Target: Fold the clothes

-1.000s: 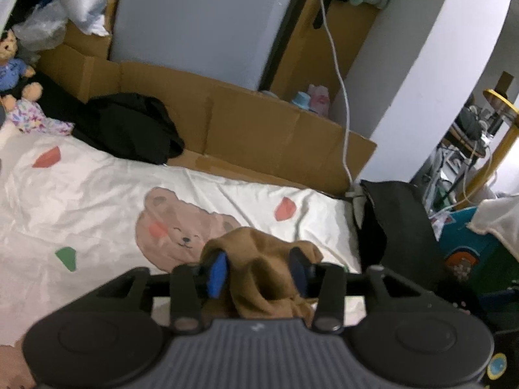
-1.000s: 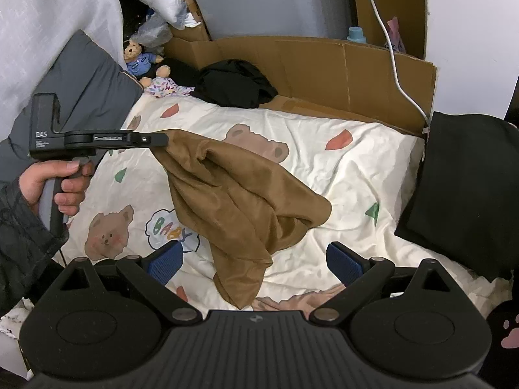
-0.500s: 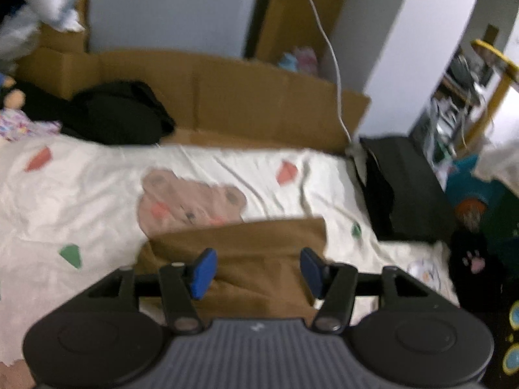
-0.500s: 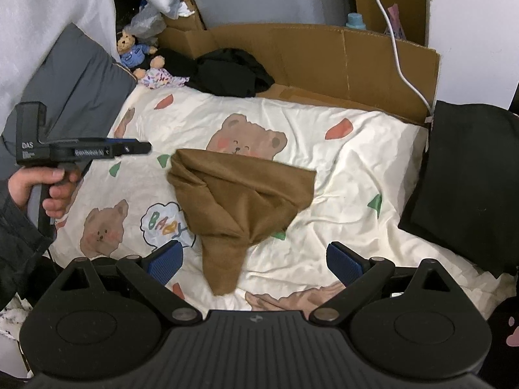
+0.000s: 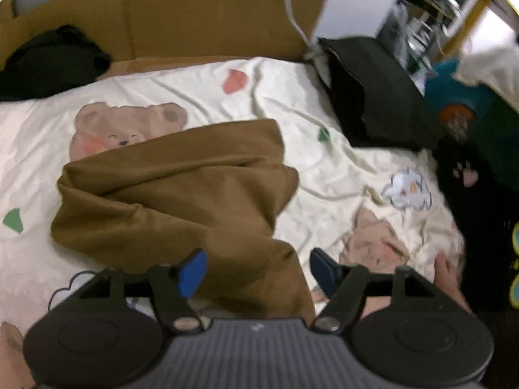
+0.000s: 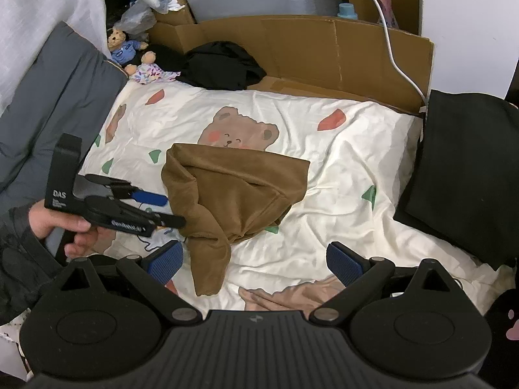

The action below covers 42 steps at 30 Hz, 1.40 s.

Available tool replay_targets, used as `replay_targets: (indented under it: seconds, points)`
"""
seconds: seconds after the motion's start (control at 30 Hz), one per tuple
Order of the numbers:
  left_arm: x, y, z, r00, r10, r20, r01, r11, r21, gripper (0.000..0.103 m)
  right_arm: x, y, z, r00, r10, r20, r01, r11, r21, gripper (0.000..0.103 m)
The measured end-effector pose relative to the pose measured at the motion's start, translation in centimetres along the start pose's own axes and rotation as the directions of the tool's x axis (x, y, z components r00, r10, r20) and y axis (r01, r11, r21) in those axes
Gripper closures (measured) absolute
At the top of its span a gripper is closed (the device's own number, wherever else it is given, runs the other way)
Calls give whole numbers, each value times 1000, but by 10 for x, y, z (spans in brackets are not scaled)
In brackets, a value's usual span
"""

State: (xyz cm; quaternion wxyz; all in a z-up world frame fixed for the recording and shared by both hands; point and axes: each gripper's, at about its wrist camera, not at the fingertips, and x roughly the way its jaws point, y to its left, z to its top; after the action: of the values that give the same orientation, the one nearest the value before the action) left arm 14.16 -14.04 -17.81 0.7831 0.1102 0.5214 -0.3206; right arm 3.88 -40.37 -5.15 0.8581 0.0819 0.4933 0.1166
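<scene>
A brown garment (image 5: 178,194) (image 6: 233,188) lies crumpled in a rough fold on the bear-print sheet (image 6: 340,178), with a narrow tail trailing toward the near edge. My left gripper (image 5: 256,270) points down over that tail. Its jaws are opening, and the cloth lies between the blue pads (image 5: 193,272) without being pinched. In the right wrist view a hand holds the left gripper (image 6: 170,209) at the garment's left edge. My right gripper (image 6: 254,261) hovers open above the near side of the bed, gripping nothing.
A black garment (image 6: 220,64) lies at the back against a cardboard wall (image 6: 324,48). A black folded pile (image 6: 464,162) borders the sheet on the right and a grey pillow (image 6: 55,97) on the left. A teddy bear (image 6: 125,47) sits at the back left. A white cable (image 6: 389,48) hangs over the cardboard.
The left gripper let go of the brown garment, which dropped from hanging to lying on the sheet. That gripper sank, tipped downward and its jaws widened. The right gripper stayed still.
</scene>
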Motion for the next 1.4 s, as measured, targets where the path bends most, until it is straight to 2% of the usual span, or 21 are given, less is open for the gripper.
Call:
replay_targets:
  seconds: [0.13, 0.3, 0.37, 0.4, 0.43, 0.5, 0.53, 0.7, 0.87, 1.1, 1.4]
  points:
    - [17, -15, -1, 997, 48, -52, -43, 995, 95, 27, -1, 0, -1, 1000, 1, 0, -1, 1000, -4, 5]
    - [33, -14, 1, 996, 76, -51, -71, 994, 88, 28, -5, -2, -3, 1000, 1, 9, -1, 1000, 0, 5]
    - [41, -10, 2, 995, 87, -55, -83, 993, 79, 45, -6, -2, -4, 1000, 2, 11, -2, 1000, 0, 5]
    - [45, -3, 3, 994, 91, -59, -88, 995, 43, 76, -7, -3, -4, 1000, 3, 12, -3, 1000, 0, 5]
    - [47, 4, 4, 994, 82, -71, -82, 997, 0, 94, -7, -3, -4, 1000, 3, 12, -3, 1000, 1, 5]
    - [50, 18, 7, 996, 52, -77, -59, 994, -92, 95, -8, -4, -5, 1000, 4, 13, -4, 1000, 4, 5]
    - [48, 20, 9, 997, 50, -64, -56, 993, -101, 95, -8, -5, -5, 1000, 5, 15, -5, 1000, 4, 5]
    - [19, 18, 22, 997, 69, 39, -65, 993, -95, 96, -14, -5, -6, 999, 9, 31, -9, 1000, 1, 5]
    - [-27, 14, 43, 987, 53, 152, -37, 994, -106, 96, -23, -3, -4, 998, 13, 57, -13, 1000, -4, 5]
    - [-91, -10, 83, 951, 4, 308, 29, 994, -104, 97, -45, 2, 2, 992, 9, 126, -7, 1000, -19, 5]
    - [-157, -69, 119, 906, -29, 421, 72, 994, -87, 97, -85, 1, 3, 973, -3, 231, 17, 998, -58, 5]
